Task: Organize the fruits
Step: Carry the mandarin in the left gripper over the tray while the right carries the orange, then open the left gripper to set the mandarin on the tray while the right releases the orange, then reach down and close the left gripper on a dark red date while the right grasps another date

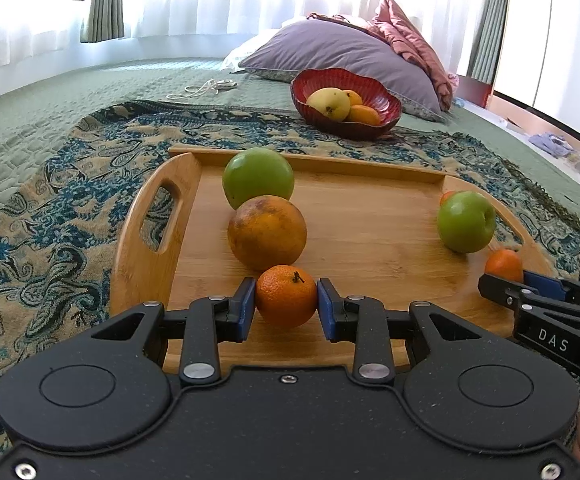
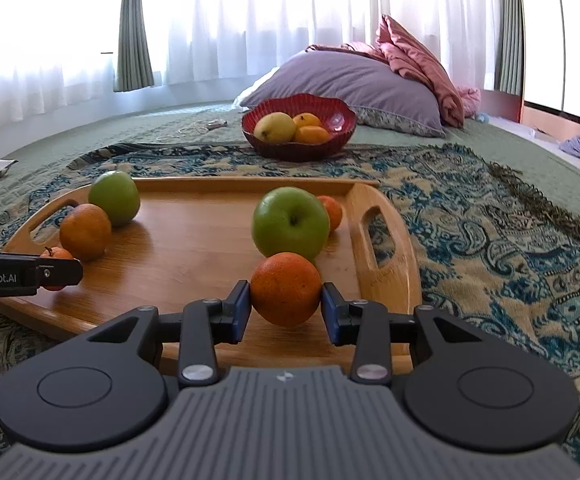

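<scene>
The bed (image 1: 29, 128), spread with a patterned throw (image 2: 490, 240), carries a bamboo tray (image 1: 370, 216), and beyond the tray's far rim sits a red bowl (image 2: 342, 128) already holding a yellowish fruit and two orange ones. That bowl lies straight ahead of both grippers and well apart from them — judged from the task, it is where the carried fruit should go, and the right gripper looks the nearer of the two.

On the tray stand two green apples (image 1: 257, 184) (image 2: 290, 222), a large blemished orange (image 1: 266, 232) and a small orange fruit (image 2: 332, 210) behind the right-hand apple.

The left gripper (image 1: 285, 300) is clamped on a small mandarin (image 1: 285, 296) at the tray's near edge, stem up. The right gripper (image 2: 285, 300) is clamped on an orange (image 2: 285, 288) — held level, pointing forward, low over the tray's near right corner.
</scene>
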A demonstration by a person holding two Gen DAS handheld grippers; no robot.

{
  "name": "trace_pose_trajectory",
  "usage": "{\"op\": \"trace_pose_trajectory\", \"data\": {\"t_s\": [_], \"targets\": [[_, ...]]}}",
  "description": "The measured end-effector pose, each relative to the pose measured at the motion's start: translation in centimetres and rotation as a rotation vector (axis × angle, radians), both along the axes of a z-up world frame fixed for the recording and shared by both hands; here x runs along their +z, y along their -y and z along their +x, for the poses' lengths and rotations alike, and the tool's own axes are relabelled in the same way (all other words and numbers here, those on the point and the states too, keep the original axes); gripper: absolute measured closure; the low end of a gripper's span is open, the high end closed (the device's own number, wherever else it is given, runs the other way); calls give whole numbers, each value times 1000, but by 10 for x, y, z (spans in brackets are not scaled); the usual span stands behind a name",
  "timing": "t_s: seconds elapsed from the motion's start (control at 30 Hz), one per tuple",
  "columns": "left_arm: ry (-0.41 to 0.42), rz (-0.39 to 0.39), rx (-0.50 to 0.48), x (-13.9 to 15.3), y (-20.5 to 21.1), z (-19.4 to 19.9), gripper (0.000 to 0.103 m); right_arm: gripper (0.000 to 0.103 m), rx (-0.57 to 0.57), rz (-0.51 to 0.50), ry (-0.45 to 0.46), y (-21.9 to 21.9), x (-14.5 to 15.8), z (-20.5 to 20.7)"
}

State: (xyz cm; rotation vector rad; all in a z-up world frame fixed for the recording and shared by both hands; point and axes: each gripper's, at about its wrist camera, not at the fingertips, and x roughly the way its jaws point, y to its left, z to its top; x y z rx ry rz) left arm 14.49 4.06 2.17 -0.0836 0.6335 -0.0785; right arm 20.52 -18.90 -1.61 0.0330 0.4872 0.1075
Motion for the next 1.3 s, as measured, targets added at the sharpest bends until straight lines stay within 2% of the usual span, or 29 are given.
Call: {"op": "trace_pose_trajectory", "data": {"t_s": [0.7,0.87,0.93,1.0,1.07,1.13,1.3], "targets": [[-18,12,5,-5,2,7,72,59,-1,3,-16,0,-4,3],[-24,6,5,-5,2,7,72,56,4,5,-23,0,-4,4],[-28,5,1,-4,1,5,68,56,5,3,-23,-1,-4,3],[-21,4,-2,-2,0,2,60,49,9,5,-21,-1,-2,2],[-9,11,-8,0,0,-2,59,42,12,0,-7,-1,0,-2],[-6,7,-14,3,-1,-5,49,37,23,-11,7,-2,3,-7],[6,-14,-31,10,-2,-18,39,28,49,-43,35,-4,8,-23]]}}
